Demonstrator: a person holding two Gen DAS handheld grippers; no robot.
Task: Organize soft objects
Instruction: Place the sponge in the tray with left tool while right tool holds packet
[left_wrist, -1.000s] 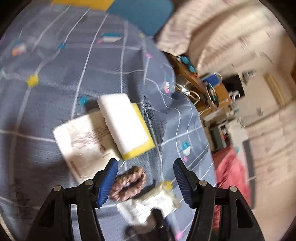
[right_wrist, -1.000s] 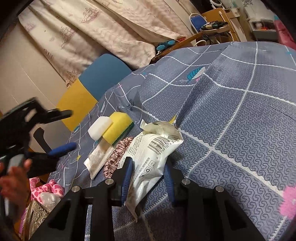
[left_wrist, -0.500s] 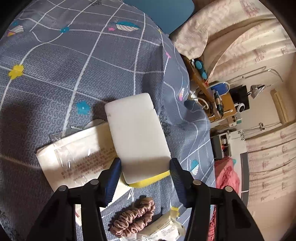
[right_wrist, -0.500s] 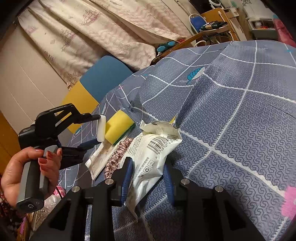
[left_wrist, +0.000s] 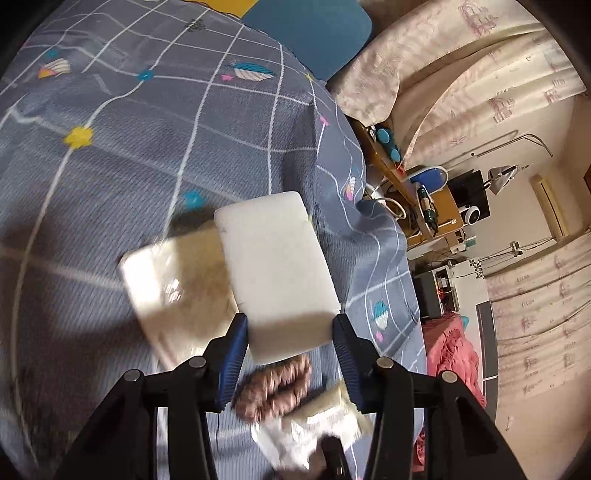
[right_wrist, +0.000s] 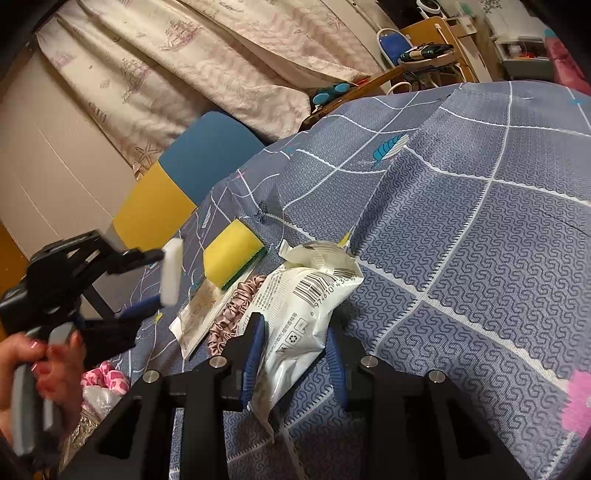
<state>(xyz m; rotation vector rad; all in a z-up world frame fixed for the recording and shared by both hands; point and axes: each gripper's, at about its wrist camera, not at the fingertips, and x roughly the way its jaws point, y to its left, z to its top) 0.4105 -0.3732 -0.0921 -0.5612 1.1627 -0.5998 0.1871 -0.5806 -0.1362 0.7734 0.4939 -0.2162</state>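
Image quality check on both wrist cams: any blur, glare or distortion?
Left wrist: motion blur smears the packet, scrunchie and cloth; the white sponge between the fingers stays fairly sharp, and the room at right is washed out. Right wrist: mostly sharp, barcode on the bag legible, only the left gripper blurred. Both show fisheye bending and dark corners.

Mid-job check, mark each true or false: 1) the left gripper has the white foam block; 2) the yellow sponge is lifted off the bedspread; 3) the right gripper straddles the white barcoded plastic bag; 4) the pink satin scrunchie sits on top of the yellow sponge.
1) True: the left gripper has the white foam block between its closing jaws, lifted clear.
2) False: the yellow sponge lies on the grey patterned bedspread.
3) True: the right gripper is shut on the white barcoded plastic bag.
4) False: the pink satin scrunchie lies on the bedspread beside the sponge.
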